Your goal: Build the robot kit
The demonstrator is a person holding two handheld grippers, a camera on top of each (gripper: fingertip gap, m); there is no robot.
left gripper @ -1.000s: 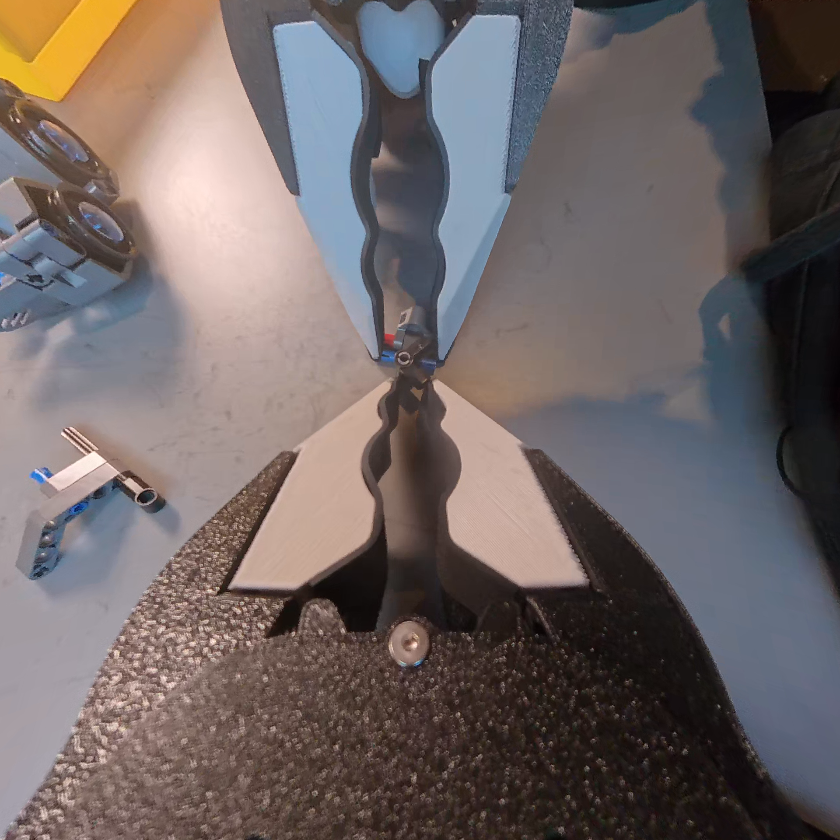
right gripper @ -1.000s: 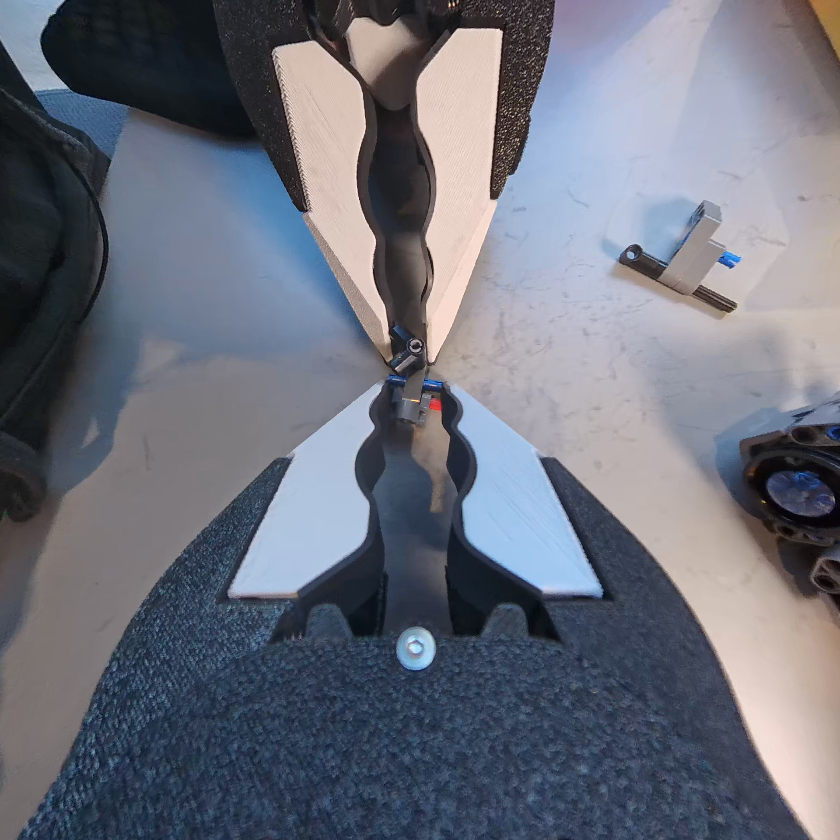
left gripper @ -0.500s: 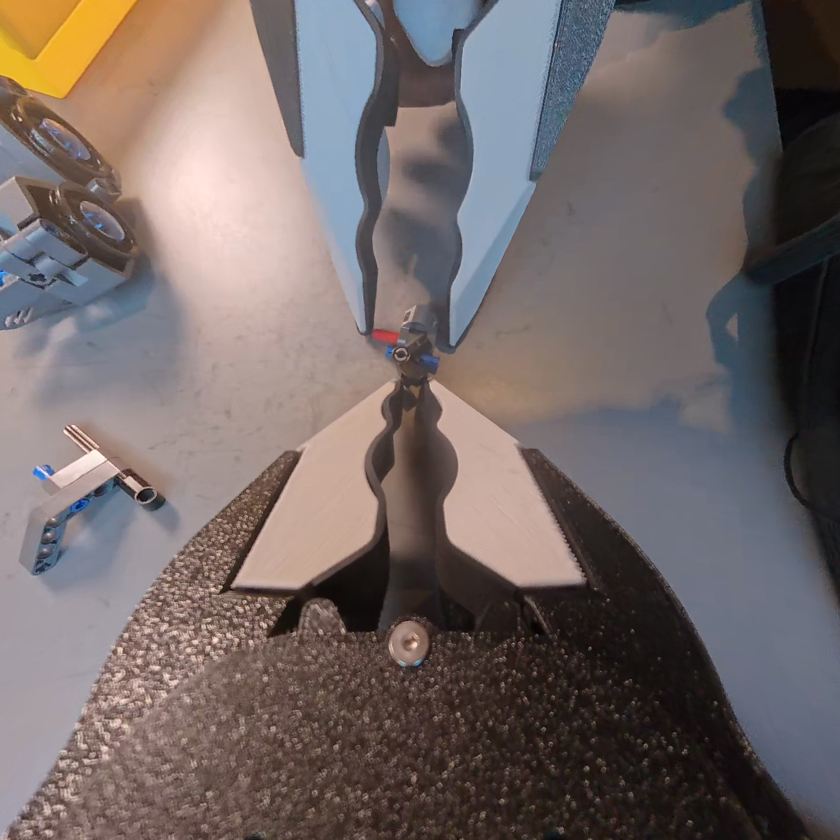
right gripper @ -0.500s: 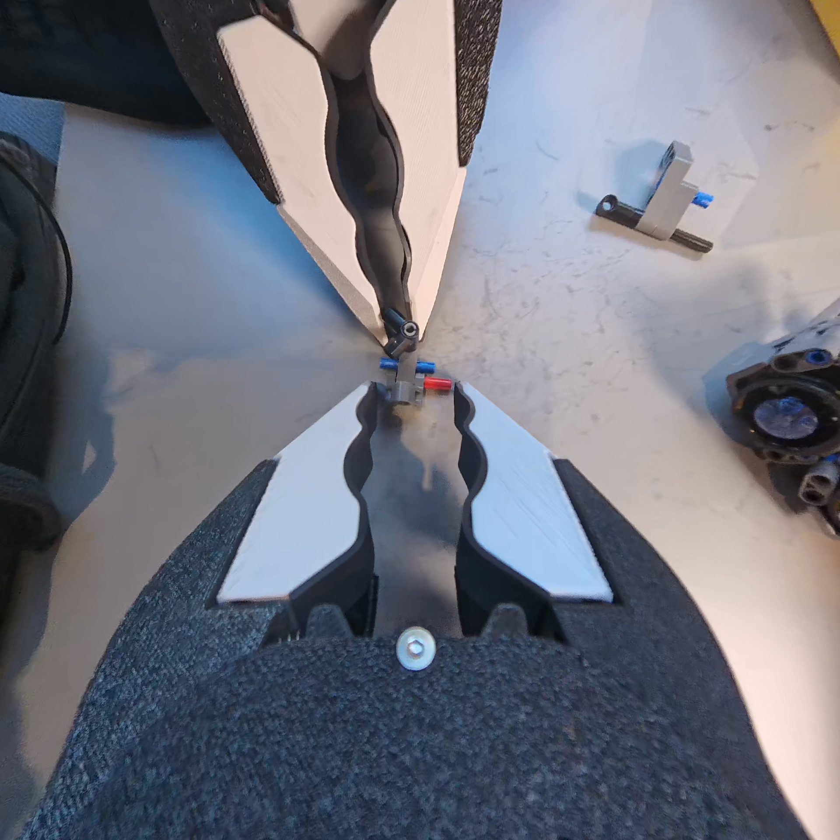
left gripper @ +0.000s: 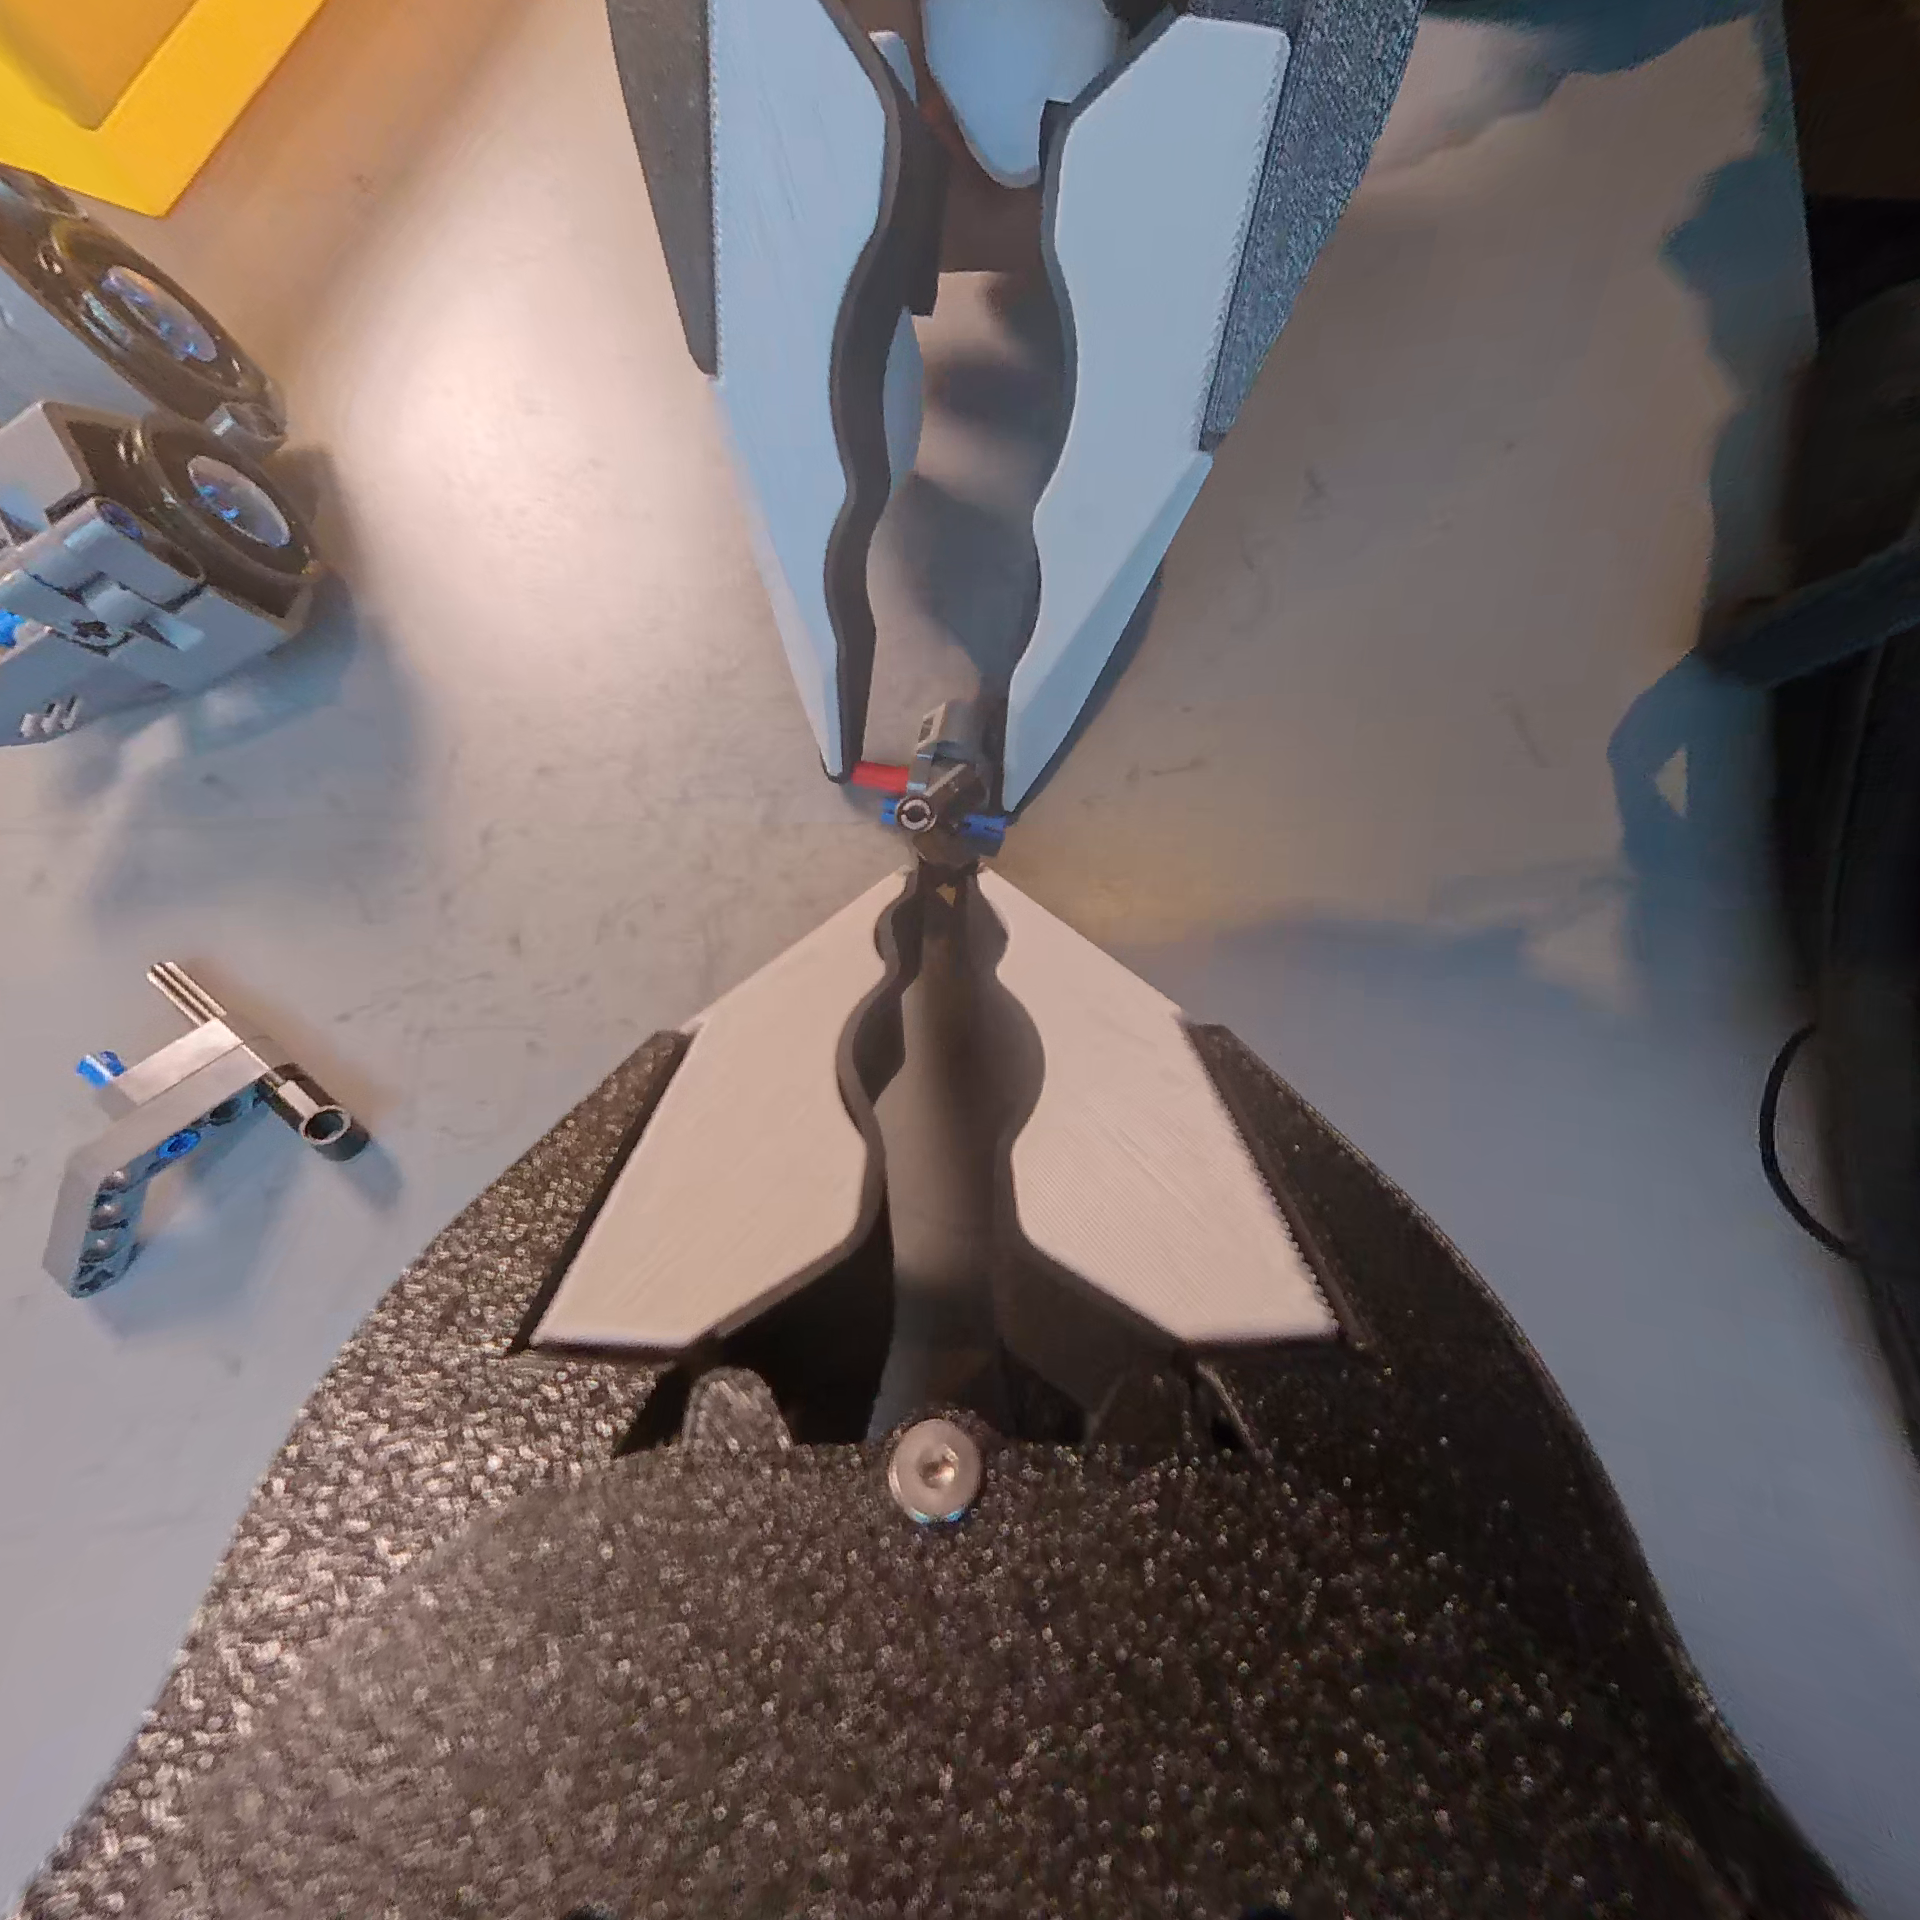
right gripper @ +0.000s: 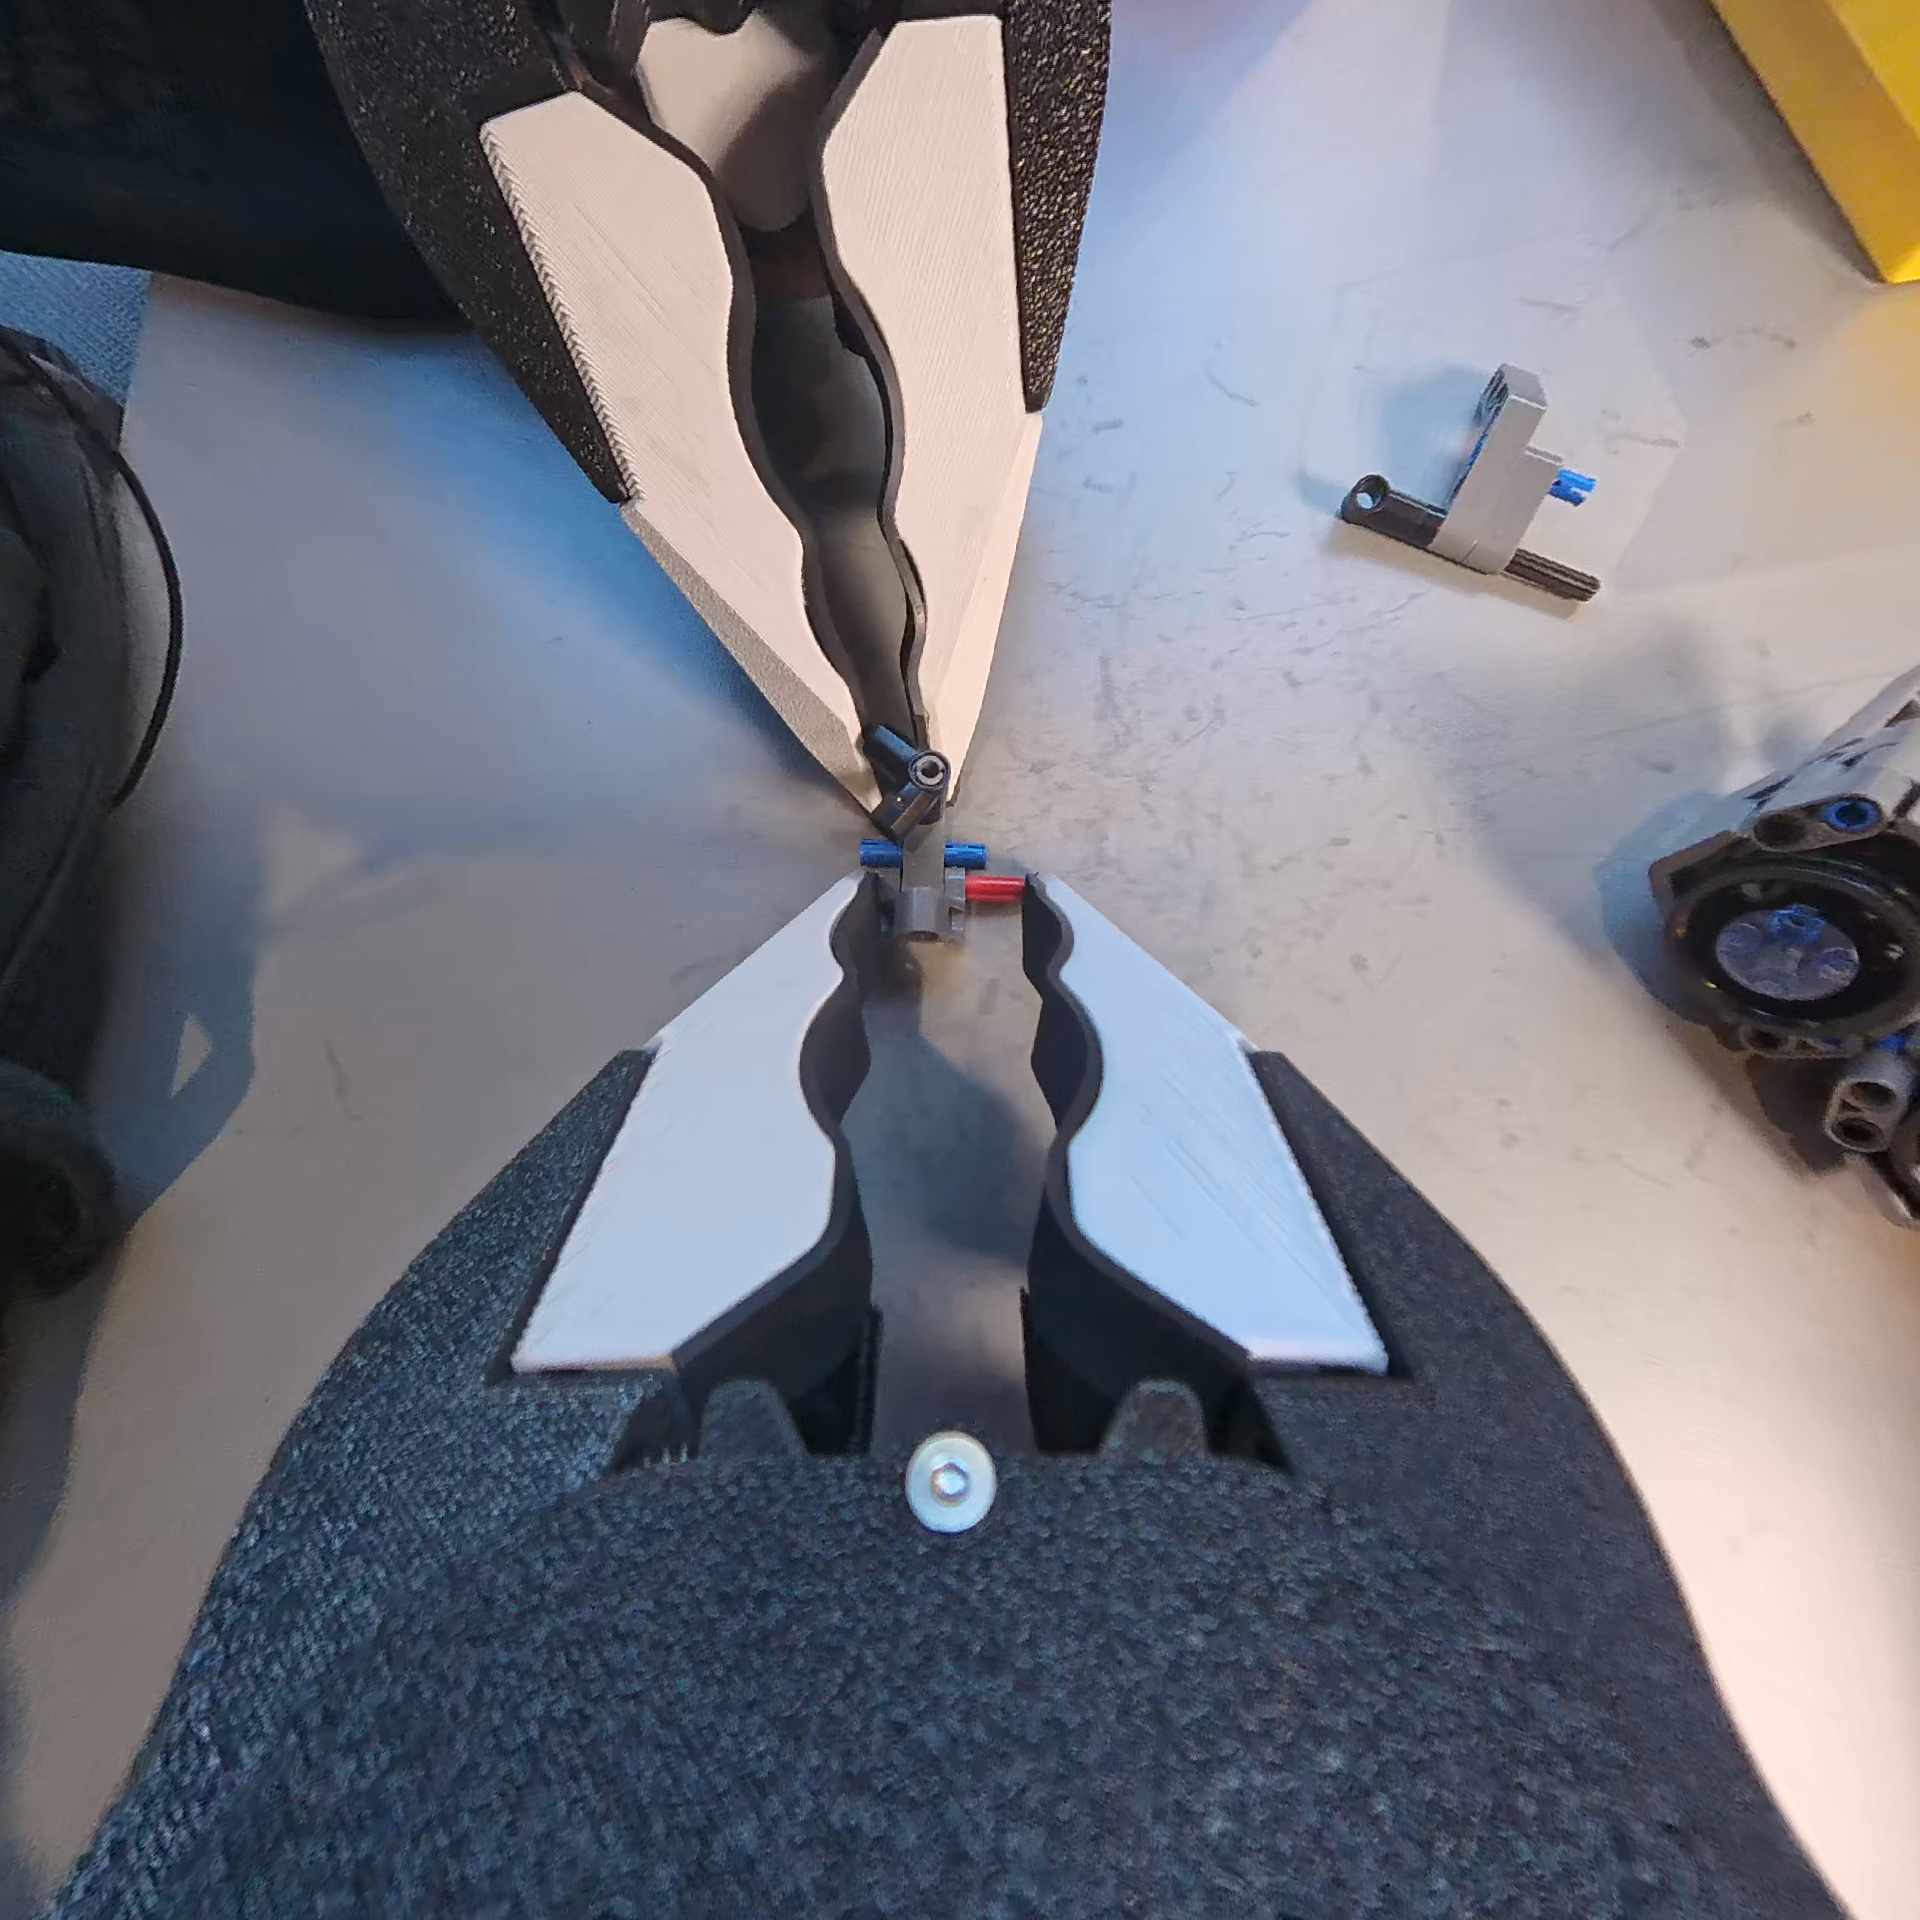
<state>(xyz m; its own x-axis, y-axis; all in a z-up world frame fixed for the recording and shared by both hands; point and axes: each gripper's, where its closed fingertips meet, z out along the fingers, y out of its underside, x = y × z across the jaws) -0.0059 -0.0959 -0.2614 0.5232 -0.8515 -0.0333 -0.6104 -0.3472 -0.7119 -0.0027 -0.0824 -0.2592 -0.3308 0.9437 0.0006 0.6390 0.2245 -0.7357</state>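
1. the left gripper has its jaws pinched nearly together on a small black connector; its tips are closed around one end of that piece, and the rest sticks out past them.
2. the connector is joined to a tiny assembly of a grey block with a blue pin across it and a red pin poking out to one side; the whole cluster hangs between the two grippers' tips, above the pale table; whether any part rests on the surface i cannot tell.
3. the right gripper stands moderately open; the grey block sits just inside its tips, the red pin's end touches or nearly touches one fingertip, and the other finger looks close to the block; it clamps nothing.
4. as a judgement, the small parts look already mated, since they hold together from one pinch alone.
5. well apart lie a grey l-shaped beam with a black axle, two motor-like units with blue centres, and a yellow bin at the table's corner; none is touched.
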